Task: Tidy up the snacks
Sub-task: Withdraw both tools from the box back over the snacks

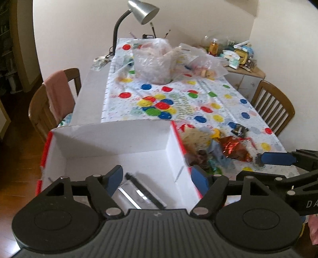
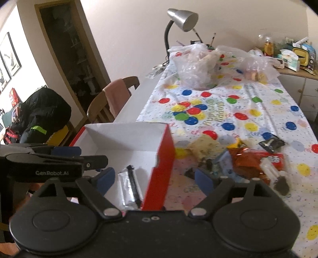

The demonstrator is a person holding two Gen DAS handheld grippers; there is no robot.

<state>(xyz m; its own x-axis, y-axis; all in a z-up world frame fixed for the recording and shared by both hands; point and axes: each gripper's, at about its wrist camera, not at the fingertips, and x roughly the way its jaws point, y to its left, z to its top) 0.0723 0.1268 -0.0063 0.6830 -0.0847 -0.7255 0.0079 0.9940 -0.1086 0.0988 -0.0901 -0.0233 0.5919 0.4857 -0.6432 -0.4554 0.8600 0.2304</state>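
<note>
Snacks (image 2: 246,158) lie in a loose heap near the table's near right edge, just right of an open red-and-white cardboard box (image 2: 127,137) that stands at the near left corner. One silver snack packet (image 2: 130,186) with a black strip already lies flat on the box floor. At the far left of the room hang framed pictures; a dark jacket (image 2: 43,113) is heaped on a seat, and a wooden chair (image 1: 53,105) draped with a pink cloth stands at the table's left edge. The left gripper (image 1: 159,178) hangs over the box with its jaws spread and nothing between them; "GenRobot.AI" is printed on its side in the right wrist view. The right gripper (image 2: 155,178) straddles the box's red right wall, jaws likewise released and empty. A balloon-print tablecloth (image 2: 248,103) with partly legible birthday lettering covers the table. Among the heap, an orange-red foil bag (image 2: 256,160) and a small black wrapper (image 2: 271,142) stand out. Clear plastic bags (image 2: 194,65) and a silver desk lamp (image 2: 182,17) occupy the far end, and a cluttered sideboard (image 2: 298,73) stands at the right.
</note>
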